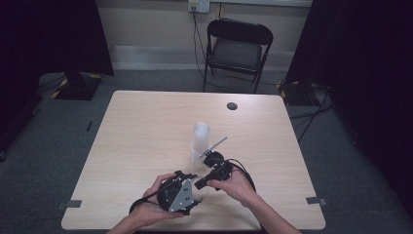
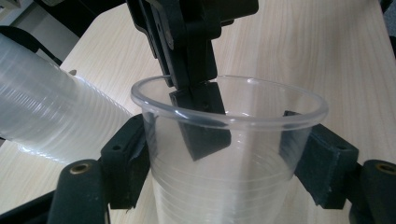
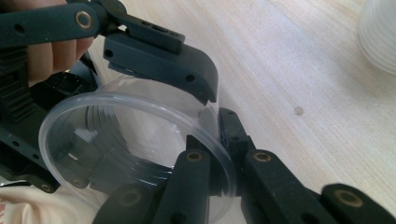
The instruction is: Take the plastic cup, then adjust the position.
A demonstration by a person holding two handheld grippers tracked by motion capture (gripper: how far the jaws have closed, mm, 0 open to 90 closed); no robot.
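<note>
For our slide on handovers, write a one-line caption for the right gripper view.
Right hand-held gripper pinches the rim of a clear plastic cup flanked by the left hand-held gripper, above a wooden table.

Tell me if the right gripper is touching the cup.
Touching. In the right gripper view, the right gripper pinches the cup wall at its rim, one jaw inside and one outside.
</note>
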